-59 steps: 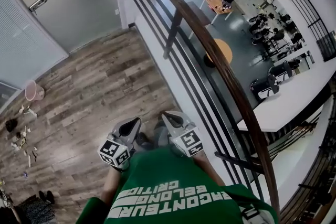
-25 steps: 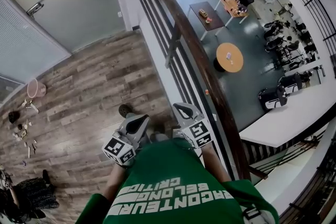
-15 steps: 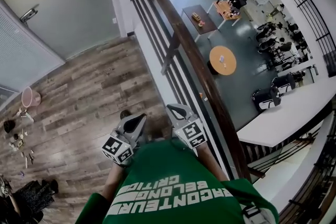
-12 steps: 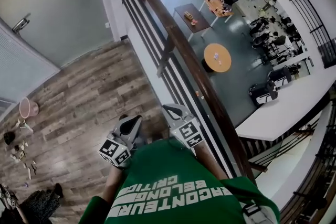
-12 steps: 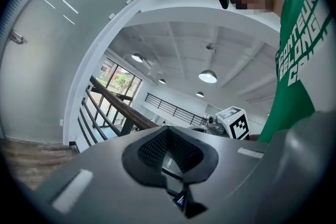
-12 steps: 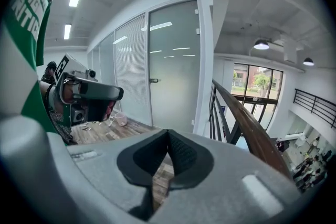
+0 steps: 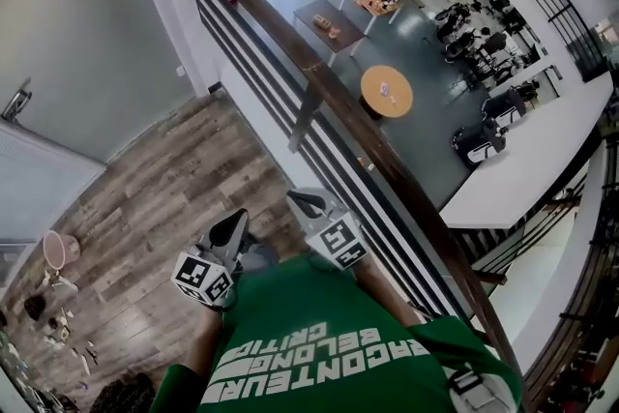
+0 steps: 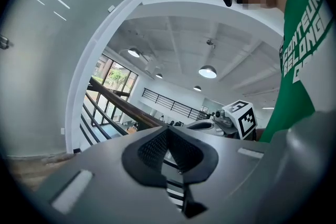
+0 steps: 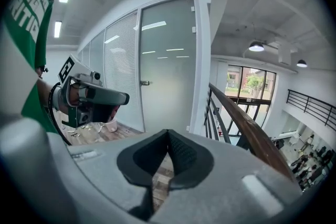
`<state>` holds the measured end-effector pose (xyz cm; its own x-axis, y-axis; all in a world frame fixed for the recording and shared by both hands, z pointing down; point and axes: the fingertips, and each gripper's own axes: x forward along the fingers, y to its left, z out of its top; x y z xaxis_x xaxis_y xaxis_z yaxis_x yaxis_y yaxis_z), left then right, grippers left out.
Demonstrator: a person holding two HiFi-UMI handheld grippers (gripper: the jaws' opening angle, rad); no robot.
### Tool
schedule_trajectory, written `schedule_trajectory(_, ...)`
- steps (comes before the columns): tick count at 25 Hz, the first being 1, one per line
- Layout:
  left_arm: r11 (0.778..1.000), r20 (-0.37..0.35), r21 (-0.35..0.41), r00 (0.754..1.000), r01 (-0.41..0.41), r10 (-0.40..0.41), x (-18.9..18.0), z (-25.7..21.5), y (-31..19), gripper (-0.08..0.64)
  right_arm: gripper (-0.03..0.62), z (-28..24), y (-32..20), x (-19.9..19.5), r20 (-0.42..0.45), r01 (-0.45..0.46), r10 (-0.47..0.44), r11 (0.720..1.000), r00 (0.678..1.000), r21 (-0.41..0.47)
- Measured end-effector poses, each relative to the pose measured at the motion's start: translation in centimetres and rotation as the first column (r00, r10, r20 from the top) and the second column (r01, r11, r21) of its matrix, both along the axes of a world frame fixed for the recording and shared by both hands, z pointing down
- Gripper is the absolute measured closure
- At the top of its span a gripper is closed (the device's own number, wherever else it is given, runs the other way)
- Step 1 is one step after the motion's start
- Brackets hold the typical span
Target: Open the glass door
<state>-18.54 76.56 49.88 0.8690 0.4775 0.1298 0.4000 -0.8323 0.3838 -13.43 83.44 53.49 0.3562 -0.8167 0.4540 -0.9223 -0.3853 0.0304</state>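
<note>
A pink bin [image 7: 60, 250] stands on the floor [image 7: 164, 198], its contents unclear. The glass door [image 9: 168, 60] stands well beyond the left hand-held gripper [image 7: 235, 221] and right hand-held gripper [image 7: 299, 199], both closed and empty.

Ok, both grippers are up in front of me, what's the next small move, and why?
Probably bring the right gripper toward the handle of the glass door, opening its jaws. The door is shut and well ahead, and both that gripper and the left gripper are shut on nothing.

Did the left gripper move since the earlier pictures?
Yes. The left gripper has moved forward over the brown wood-plank floor, closer to the base of the white pillar.
</note>
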Motion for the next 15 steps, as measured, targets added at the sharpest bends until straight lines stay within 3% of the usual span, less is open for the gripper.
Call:
schedule_trajectory(9, 0.997, 0.039, -0.019, 0.996, -0.080, 0.081, 2.2, 1.1, -3.6, 0.543, 0.598, -0.1, -5.1, 1.3, -0.033, -0.008, 0.006, 0.998, 0.999, -0.061)
schedule_trajectory(15, 0.994, 0.068, -0.033, 0.992, -0.101, 0.103, 3.9, 1.8, -5.3, 0.543, 0.598, 0.3, -6.7, 2.0, 0.006, -0.024, 0.025, 0.998, 1.000, -0.065)
